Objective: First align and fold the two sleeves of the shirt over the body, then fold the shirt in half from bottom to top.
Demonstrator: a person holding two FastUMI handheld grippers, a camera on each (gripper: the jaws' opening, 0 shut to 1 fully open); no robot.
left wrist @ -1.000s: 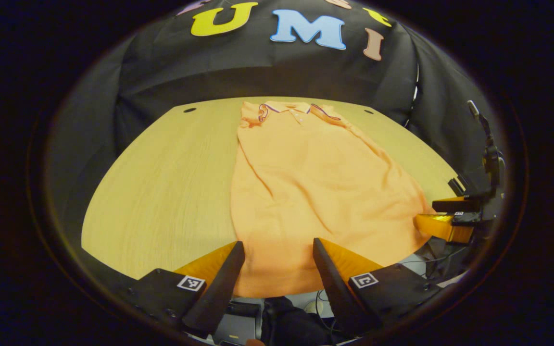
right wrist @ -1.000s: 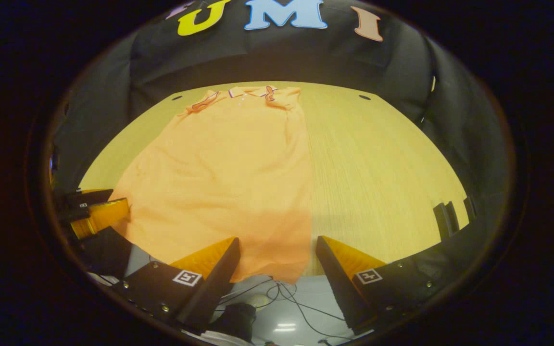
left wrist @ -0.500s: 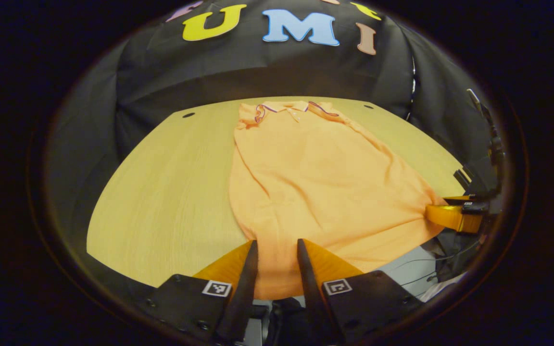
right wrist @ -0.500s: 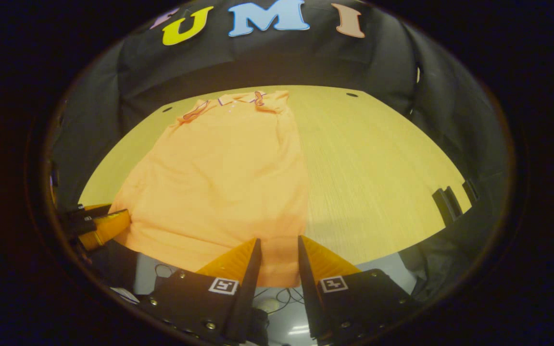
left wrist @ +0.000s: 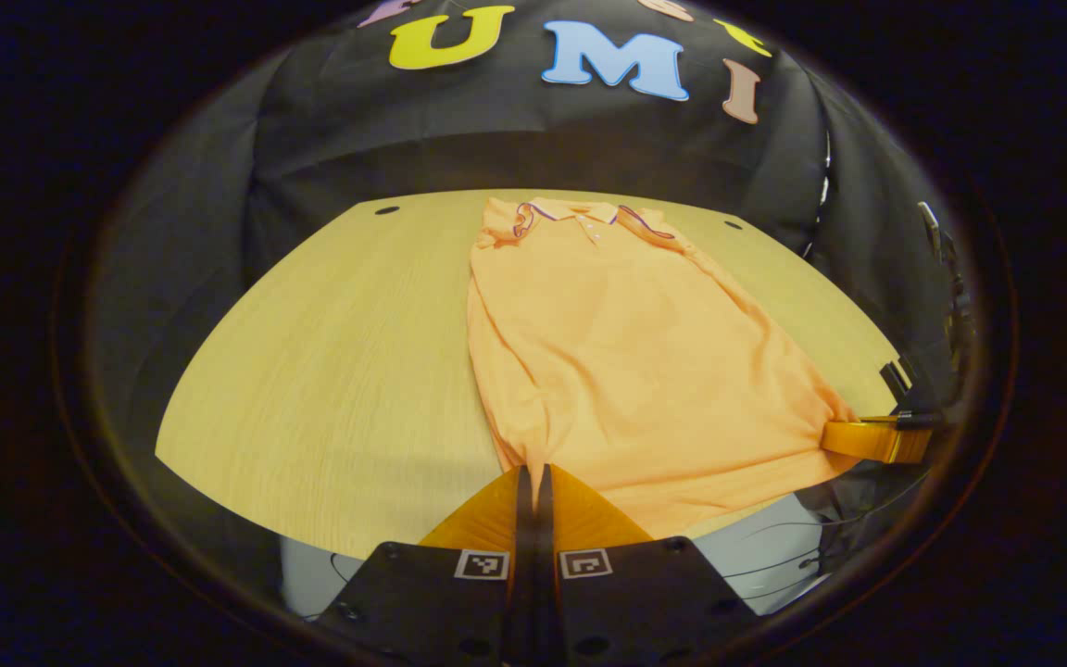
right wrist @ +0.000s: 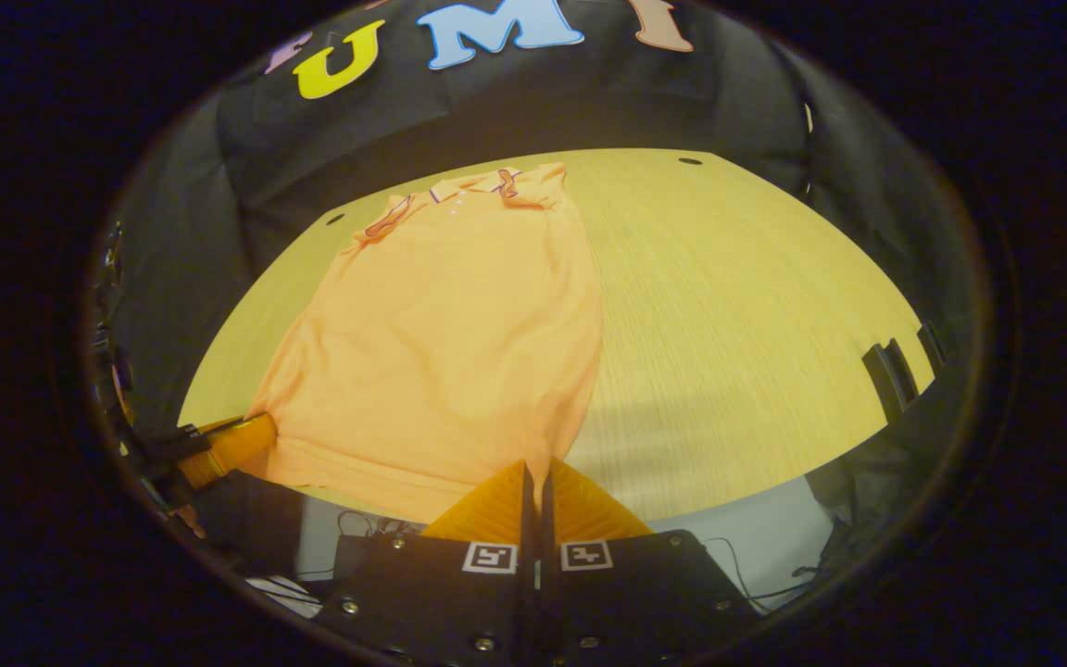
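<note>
An orange polo shirt (left wrist: pixel 626 352) (right wrist: pixel 445 343) lies flat on the wooden table (left wrist: pixel 330 371) (right wrist: pixel 737 315), collar at the far edge, sleeves folded in over the body. My left gripper (left wrist: pixel 533 472) is shut on the hem's left corner at the near table edge. My right gripper (right wrist: pixel 535 468) is shut on the hem's right corner. In the left gripper view the right gripper (left wrist: pixel 872 438) shows at the far right, pinching the hem. In the right gripper view the left gripper (right wrist: pixel 223 445) shows at the lower left on the other corner.
The near table edge runs just under both grippers, with floor and cables (right wrist: pixel 756 574) below it. Dark brackets (right wrist: pixel 895 375) sit at the table's right edge. Black cloth walls stand behind and beside the table.
Both grippers went from wide open to shut on the shirt's bottom hem corners. The hem has gathered slightly and lifted at the near edge.
</note>
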